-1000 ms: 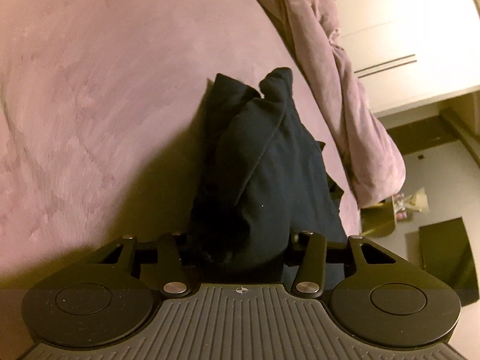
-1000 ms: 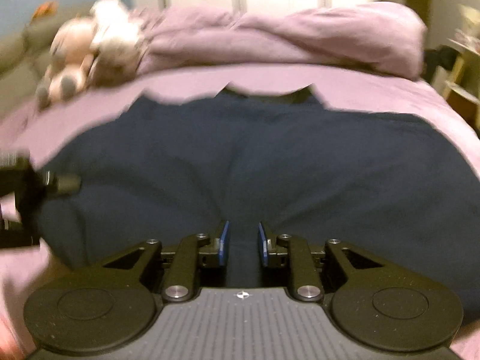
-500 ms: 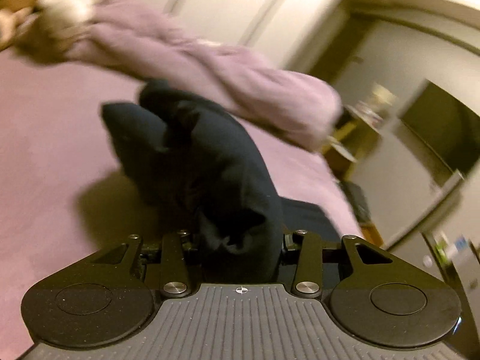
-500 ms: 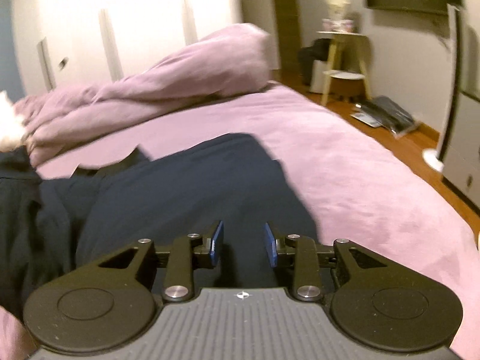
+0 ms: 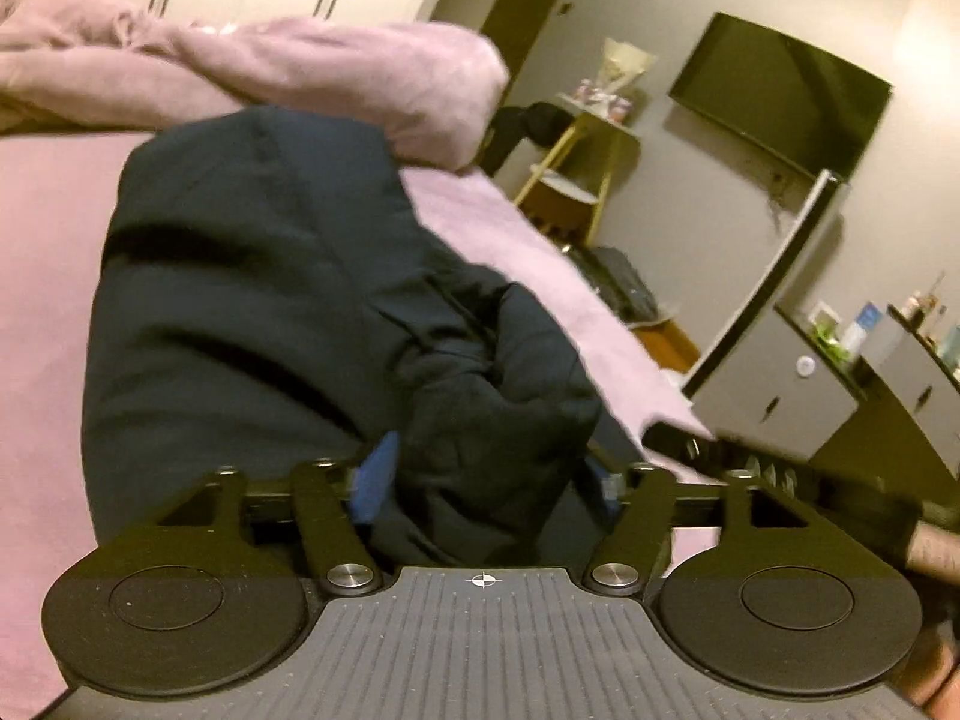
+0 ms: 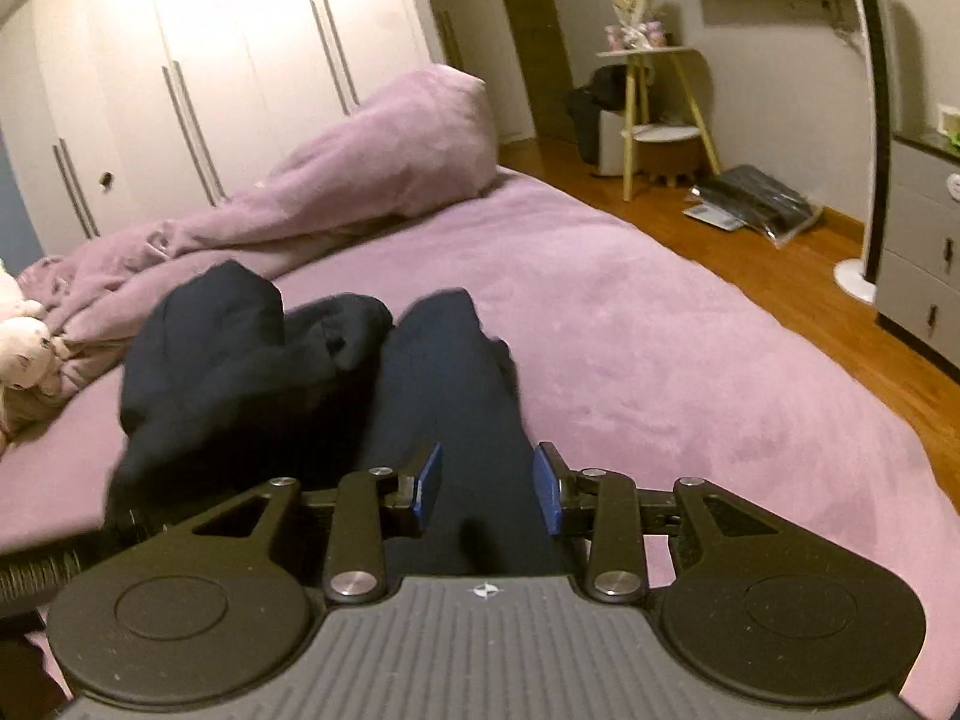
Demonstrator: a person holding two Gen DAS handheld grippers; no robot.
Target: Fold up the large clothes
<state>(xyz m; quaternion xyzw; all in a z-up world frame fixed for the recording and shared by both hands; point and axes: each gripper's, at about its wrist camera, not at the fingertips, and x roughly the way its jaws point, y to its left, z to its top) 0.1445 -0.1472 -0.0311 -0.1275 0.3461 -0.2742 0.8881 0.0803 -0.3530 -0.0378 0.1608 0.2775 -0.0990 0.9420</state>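
Left tongs (image 5: 486, 480) pinch bunched navy garment (image 5: 252, 300), now carried across bed (image 6: 660, 360) beside spread, empty right tongs (image 6: 487, 486): fold underway.

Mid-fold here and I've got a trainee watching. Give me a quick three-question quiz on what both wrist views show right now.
1. True or false: the left hand-held gripper has a bunch of the dark navy garment between its fingers.
2. The right hand-held gripper is: A) shut on the purple duvet, B) open over the garment, C) out of view.
3. Fill in: the garment lies on a bed whose cover is ____.

Key: 1 true; 2 B; 3 purple.
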